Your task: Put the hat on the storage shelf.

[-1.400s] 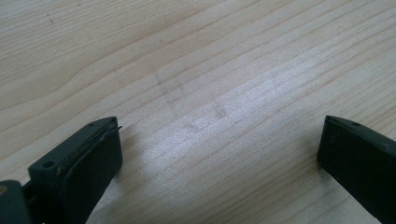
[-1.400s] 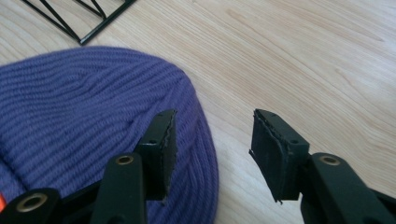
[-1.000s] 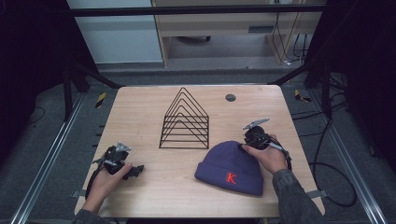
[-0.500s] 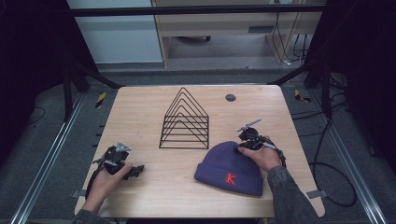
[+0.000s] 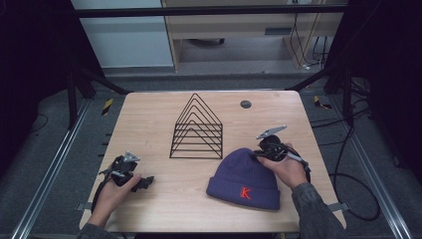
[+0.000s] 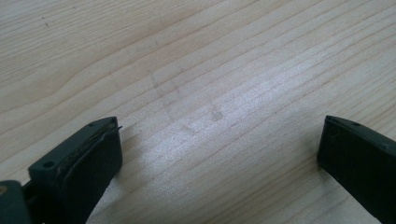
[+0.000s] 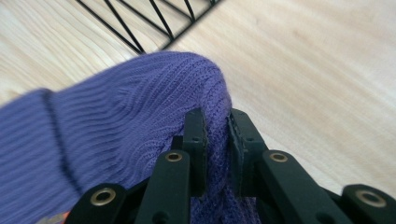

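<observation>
Purple knit is now pinched in the right tool (image 7: 217, 140), whose jaws have just been closing on a fold at the crown of the beanie (image 5: 246, 177), so the grab looks done and a lift seems to be next. A second ago the tool was parked just beside the hat, not biting it. The beanie is lying on the wooden surface (image 5: 149, 119) at the near right, red letter up. The left tool (image 5: 130, 174) is kept spread over bare wood at the near left. Farther back, the black wire rack (image 5: 197, 130) is left untouched.
</observation>
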The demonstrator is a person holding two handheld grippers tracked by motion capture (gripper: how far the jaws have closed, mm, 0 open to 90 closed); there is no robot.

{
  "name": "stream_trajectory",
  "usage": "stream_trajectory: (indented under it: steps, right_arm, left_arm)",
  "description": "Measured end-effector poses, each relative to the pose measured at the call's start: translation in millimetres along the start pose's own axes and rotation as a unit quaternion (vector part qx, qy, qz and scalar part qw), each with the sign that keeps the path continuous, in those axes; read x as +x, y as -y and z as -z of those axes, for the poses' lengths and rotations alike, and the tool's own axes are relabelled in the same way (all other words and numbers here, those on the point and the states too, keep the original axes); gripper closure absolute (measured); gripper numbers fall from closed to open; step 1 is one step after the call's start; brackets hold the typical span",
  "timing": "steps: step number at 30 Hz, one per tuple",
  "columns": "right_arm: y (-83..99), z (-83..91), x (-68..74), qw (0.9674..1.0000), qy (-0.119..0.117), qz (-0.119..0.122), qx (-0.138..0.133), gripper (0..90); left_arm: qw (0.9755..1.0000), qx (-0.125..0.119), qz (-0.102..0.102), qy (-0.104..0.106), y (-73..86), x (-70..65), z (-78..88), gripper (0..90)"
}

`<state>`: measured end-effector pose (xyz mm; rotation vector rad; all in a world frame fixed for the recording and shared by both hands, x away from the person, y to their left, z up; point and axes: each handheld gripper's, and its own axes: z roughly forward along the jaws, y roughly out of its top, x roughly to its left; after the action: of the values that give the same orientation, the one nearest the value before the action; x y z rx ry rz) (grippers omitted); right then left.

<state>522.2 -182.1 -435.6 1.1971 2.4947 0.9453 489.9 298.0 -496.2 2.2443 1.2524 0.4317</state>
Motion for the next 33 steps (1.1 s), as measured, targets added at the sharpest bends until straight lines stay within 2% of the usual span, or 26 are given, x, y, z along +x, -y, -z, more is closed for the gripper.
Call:
stream_trajectory:
  steps: [4, 8, 9, 12, 15, 23, 25, 26, 29, 33]
  right_arm:
    - [-4.1, 22.3, 7.7, 0.9994, -0.008, 0.016, -0.028, 79.2]
    - [-10.6, 46.9, 18.2, 0.9975, -0.018, 0.035, -0.059, 79.7]
    - [-14.2, 57.5, 24.3, 0.9961, -0.020, 0.051, -0.070, 80.3]
    - [-19.1, 71.0, 32.0, 0.9944, -0.023, 0.063, -0.081, 80.7]
    - [-23.5, 81.6, 36.8, 0.9928, -0.022, 0.074, -0.091, 81.2]
    - [-39.3, 108.7, 40.2, 0.9897, -0.012, 0.098, -0.104, 82.2]
    - [-45.1, 116.4, 39.8, 0.9887, -0.007, 0.103, -0.109, 82.2]
    - [-45.1, 116.4, 39.8, 0.9887, -0.007, 0.103, -0.109, 82.2]
    - [-54.7, 129.4, 37.2, 0.9871, -0.001, 0.108, -0.118, 82.2]
    - [-67.8, 144.6, 29.9, 0.9850, 0.007, 0.112, -0.131, 82.2]
  left_arm:
    - [1.0000, 0.001, 0.000, 0.002, 0.0, -0.7, 0.1, 0.0]
    - [1.0000, 0.001, -0.003, 0.003, -0.1, -0.2, 0.3, 0.0]
    - [1.0000, 0.001, -0.003, 0.004, -0.1, 0.2, 0.8, 0.0]
    - [1.0000, -0.003, 0.001, 0.002, 0.0, 0.6, 2.9, 3.9]
    - [0.9999, -0.009, 0.000, 0.009, 0.7, -0.8, 5.4, 3.1]
    - [0.9993, -0.034, 0.007, 0.011, -0.1, -2.2, 14.4, 4.1]
    - [0.9983, -0.057, 0.012, 0.008, -1.6, -2.2, 22.3, 4.4]
    - [0.9983, -0.057, 0.012, 0.008, -1.6, -2.2, 22.3, 4.6]
    - [0.9956, -0.090, 0.023, 0.015, -6.1, -5.5, 33.1, 5.2]
    - [0.9912, -0.129, 0.012, 0.025, -29.4, -13.1, 52.8, 5.4]
